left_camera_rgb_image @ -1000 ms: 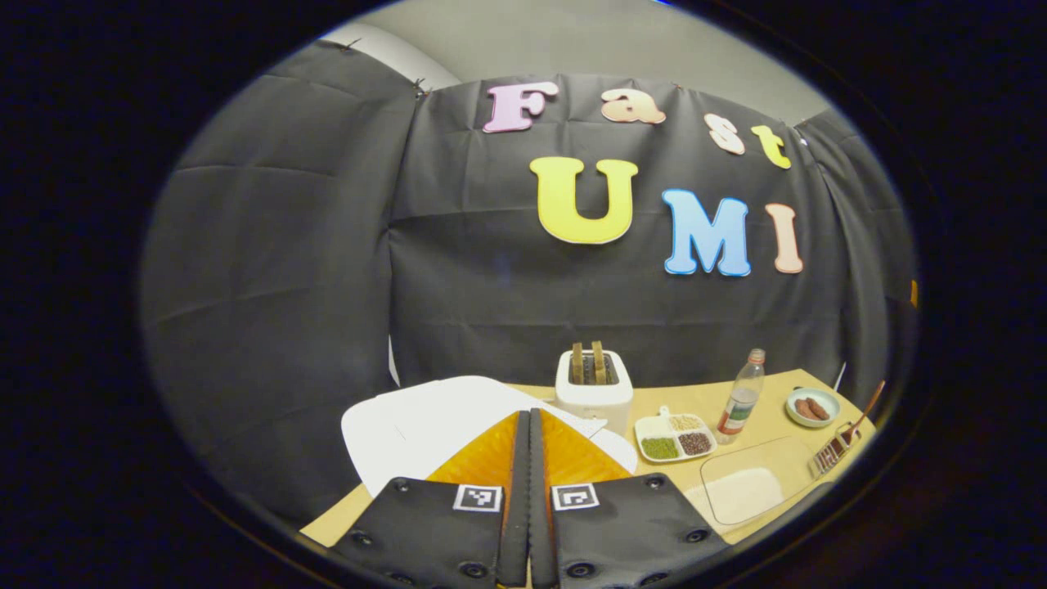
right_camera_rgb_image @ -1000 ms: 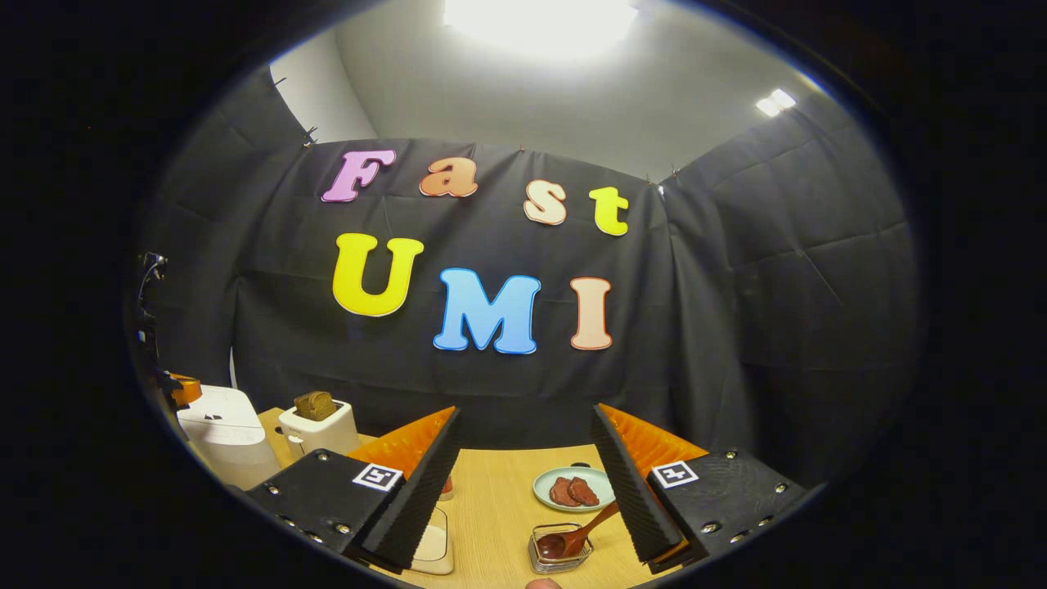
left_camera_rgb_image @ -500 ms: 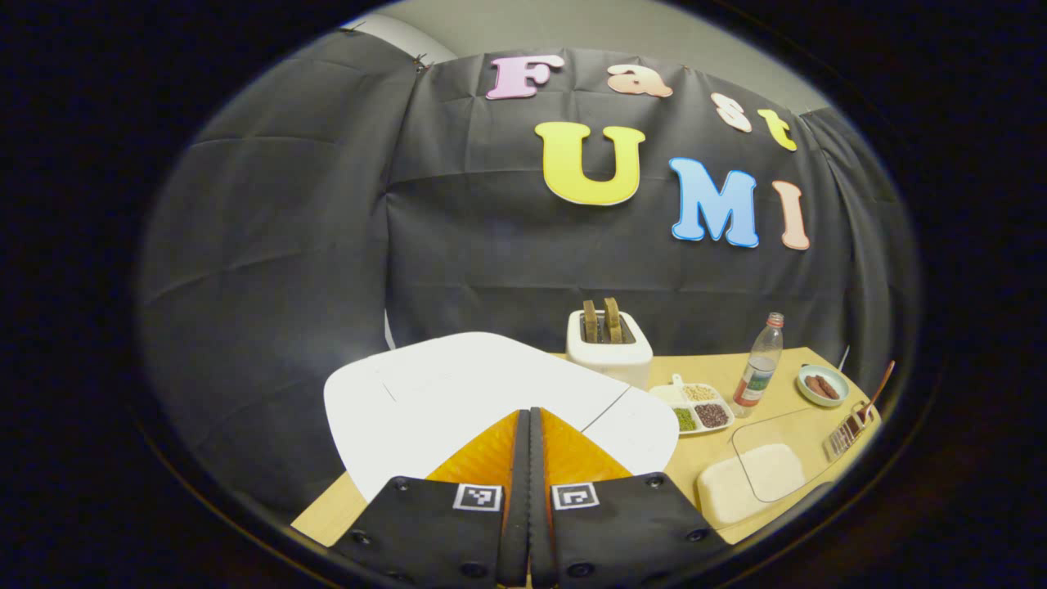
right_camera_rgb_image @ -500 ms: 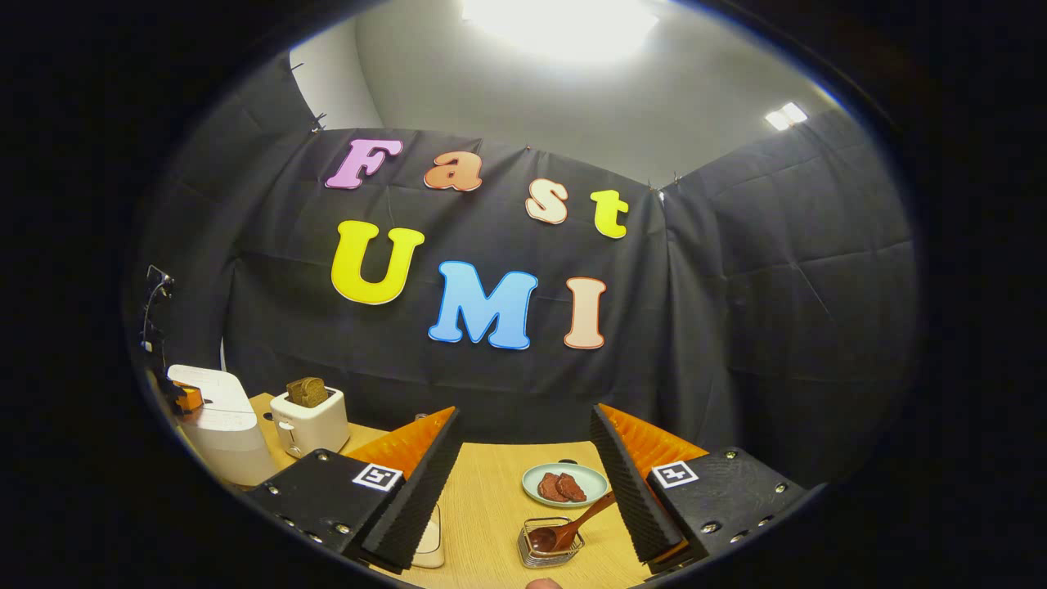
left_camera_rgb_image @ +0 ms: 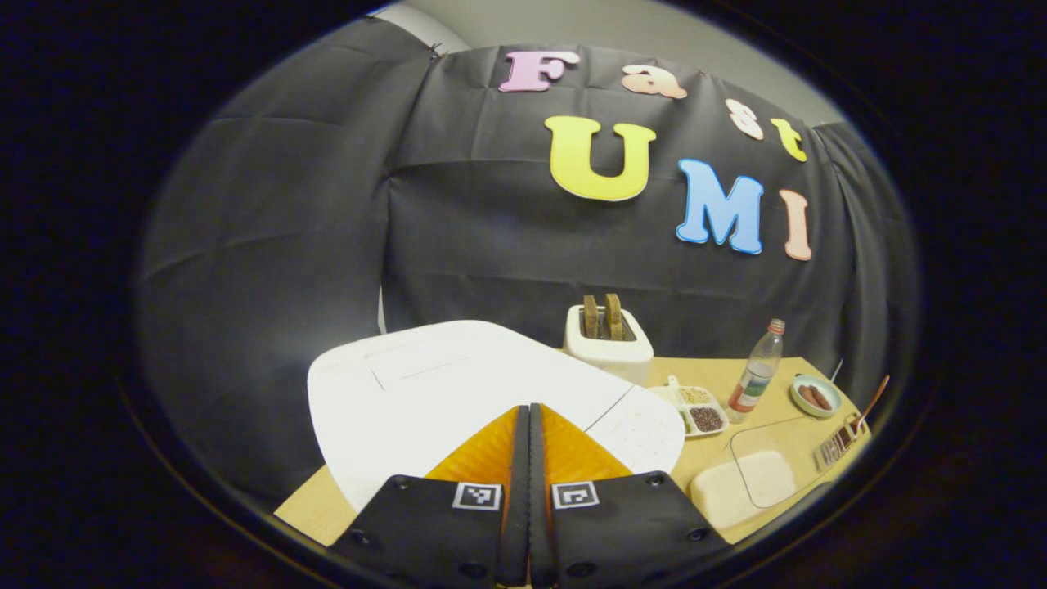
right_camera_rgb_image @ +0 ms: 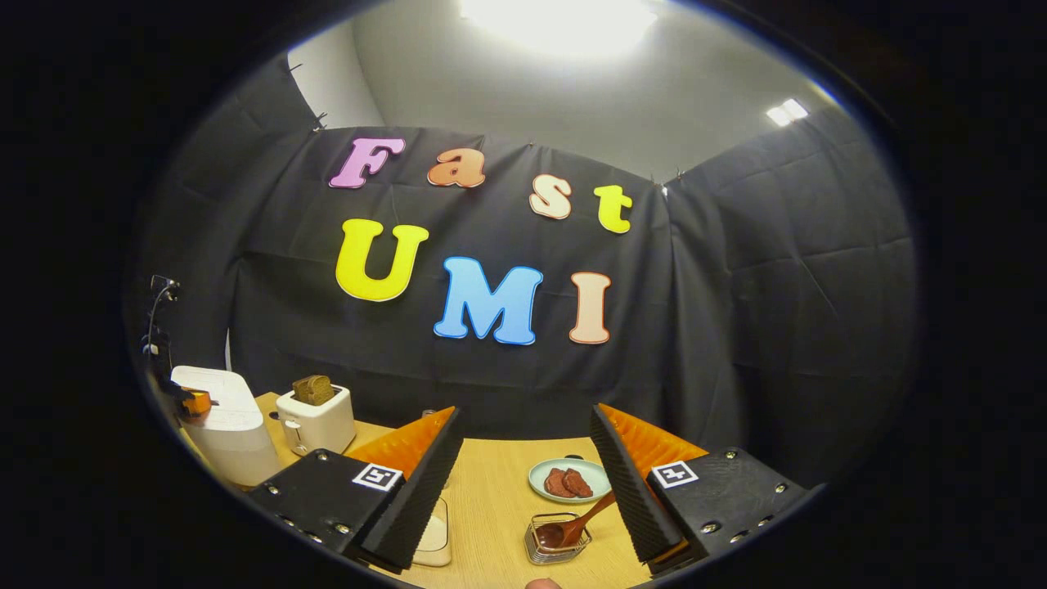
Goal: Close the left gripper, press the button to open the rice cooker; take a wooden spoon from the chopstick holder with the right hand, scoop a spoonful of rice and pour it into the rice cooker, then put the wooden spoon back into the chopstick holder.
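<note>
We're seeing the rice cooker (left_camera_rgb_image: 458, 384) sitting lid-down at the desk's (right_camera_rgb_image: 491, 499) left end, left tongs (left_camera_rgb_image: 527, 425) pressed together over it. Right tongs (right_camera_rgb_image: 523, 458) are hanging wide apart above the wooden spoon (right_camera_rgb_image: 577, 528) resting in the chopstick holder (right_camera_rgb_image: 550, 544).

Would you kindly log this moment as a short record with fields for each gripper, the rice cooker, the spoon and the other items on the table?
left gripper: fingers shut together, empty, tips over the rice cooker's lid
right gripper: fingers wide open, empty, above the table
rice cooker: white, lid down
wooden spoon: leaning in the chopstick holder, untouched
rice container: clear, holds white rice
toaster: two bread slices standing up
others: divided grain tray, bottle, small plate
</note>
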### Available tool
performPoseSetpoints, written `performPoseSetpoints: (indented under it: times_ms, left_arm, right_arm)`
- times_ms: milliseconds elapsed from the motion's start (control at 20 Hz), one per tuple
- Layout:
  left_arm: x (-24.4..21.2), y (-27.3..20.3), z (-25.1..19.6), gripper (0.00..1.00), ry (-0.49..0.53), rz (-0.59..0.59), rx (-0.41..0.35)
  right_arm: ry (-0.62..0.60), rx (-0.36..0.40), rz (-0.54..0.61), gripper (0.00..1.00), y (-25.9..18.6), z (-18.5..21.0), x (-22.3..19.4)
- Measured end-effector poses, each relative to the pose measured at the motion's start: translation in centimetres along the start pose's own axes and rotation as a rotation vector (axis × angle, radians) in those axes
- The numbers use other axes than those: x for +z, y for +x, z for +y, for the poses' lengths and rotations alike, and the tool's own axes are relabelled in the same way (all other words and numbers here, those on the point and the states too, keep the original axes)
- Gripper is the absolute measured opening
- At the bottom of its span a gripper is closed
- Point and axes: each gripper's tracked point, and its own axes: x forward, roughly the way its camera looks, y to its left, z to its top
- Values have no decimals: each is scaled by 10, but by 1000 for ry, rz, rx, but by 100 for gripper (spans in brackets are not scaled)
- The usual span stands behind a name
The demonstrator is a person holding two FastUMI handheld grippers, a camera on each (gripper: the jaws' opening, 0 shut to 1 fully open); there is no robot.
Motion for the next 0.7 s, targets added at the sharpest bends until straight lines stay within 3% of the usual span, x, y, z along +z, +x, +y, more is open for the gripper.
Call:
performPoseSetpoints:
  times_ms: [300, 700]
  left_arm:
    - [50, -16, 8, 9, 82, -127, 68]
    - [139, -62, 4, 8, 82, -298, 131]
  right_arm:
    - [-21, 21, -8, 95, 2, -14, 3]
    - [-8, 42, -28, 95, 15, -46, 12]
